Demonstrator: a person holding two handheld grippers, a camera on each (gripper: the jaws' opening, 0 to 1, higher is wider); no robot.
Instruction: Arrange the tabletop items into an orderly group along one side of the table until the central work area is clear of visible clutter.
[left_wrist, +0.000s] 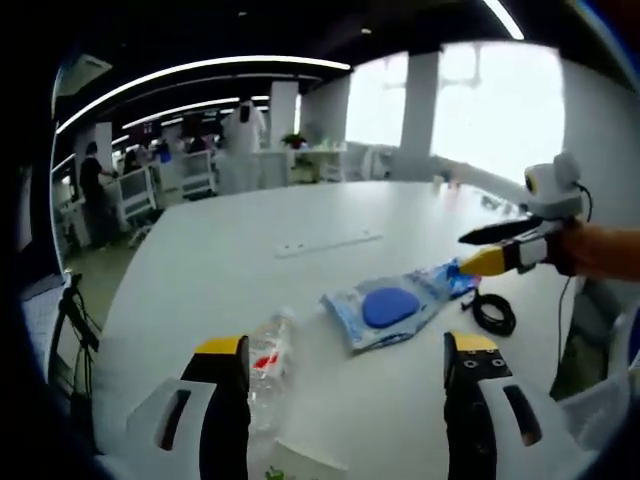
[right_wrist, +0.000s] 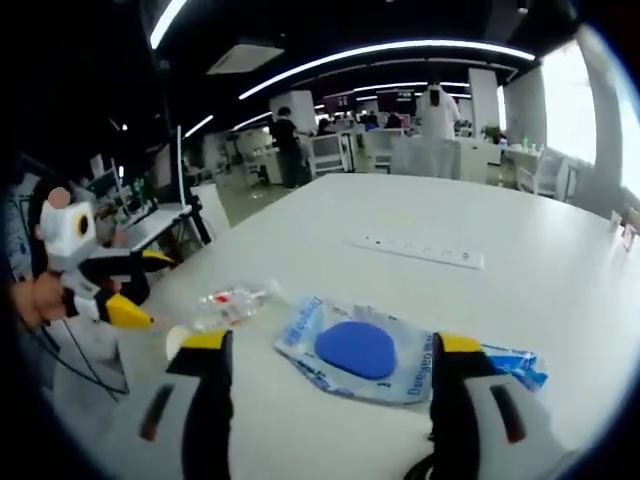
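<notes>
Both grippers were wide open, holding nothing. The plastic pouch (right_wrist: 365, 350) with the blue disc lay just ahead of the right gripper (right_wrist: 325, 400); looked light, floppy and slippery, so I'd pinch an edge. Water bottle (left_wrist: 268, 362) sat by the left gripper (left_wrist: 345, 400).

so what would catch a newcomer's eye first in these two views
The clear plastic packet with a round blue pad inside lies mid-table, just ahead of the open right gripper. Beside it lies a clear plastic water bottle with a red label, on its side near the open left gripper. A coiled black cable rests beyond the packet.
</notes>
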